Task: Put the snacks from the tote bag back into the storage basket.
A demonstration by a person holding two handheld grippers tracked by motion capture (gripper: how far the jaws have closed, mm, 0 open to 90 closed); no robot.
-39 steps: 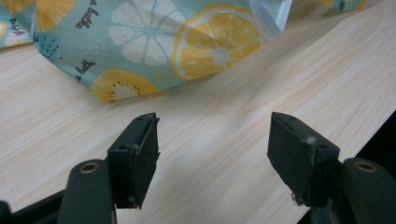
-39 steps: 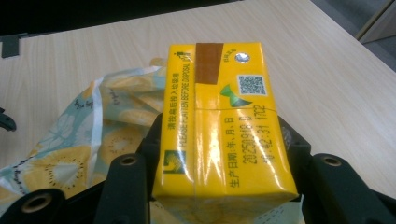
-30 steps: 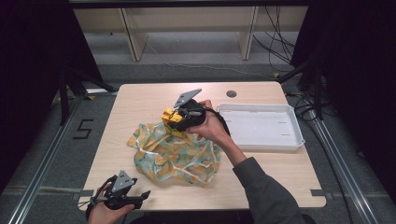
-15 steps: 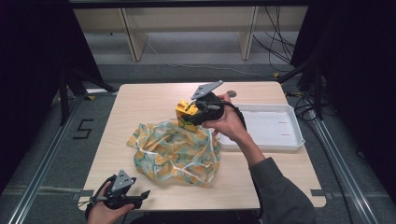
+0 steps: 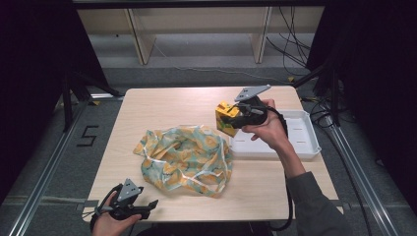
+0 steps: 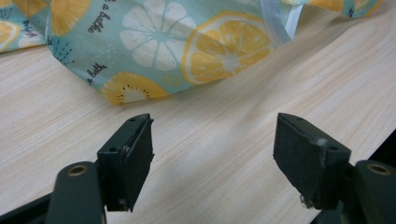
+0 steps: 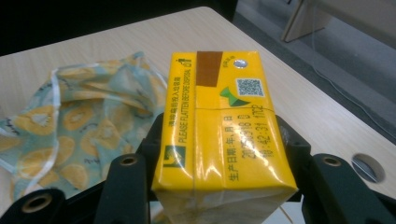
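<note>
room: dark surroundings, pale shelving behind the table, cables on the grey floor, a "5" marked on the floor at the left
surface: light wooden table (image 5: 147, 105) with a small round hole (image 7: 369, 167) near its far right edge
right gripper: right gripper (image 5: 235, 117) is held up above the table, at the left end of the tray, in a hand with a grey sleeve; its jaws are clamped on the two sides of the carton
carton: yellow drink carton (image 7: 219, 126) with printed text, a brown patch, a foil straw spot and a qr code on its upper face; it is lifted off the table
tray: white tray (image 5: 305, 142) at the right side of the table, just beside the bag
bag: crumpled teal bag (image 5: 184, 160) with a lemon and kiwi print and clear edging, lying mid-table
left gripper: left gripper (image 6: 212, 163) sits low at the near left edge of the table, jaws spread apart with only bare wood between them, the bag's hem just ahead
</note>
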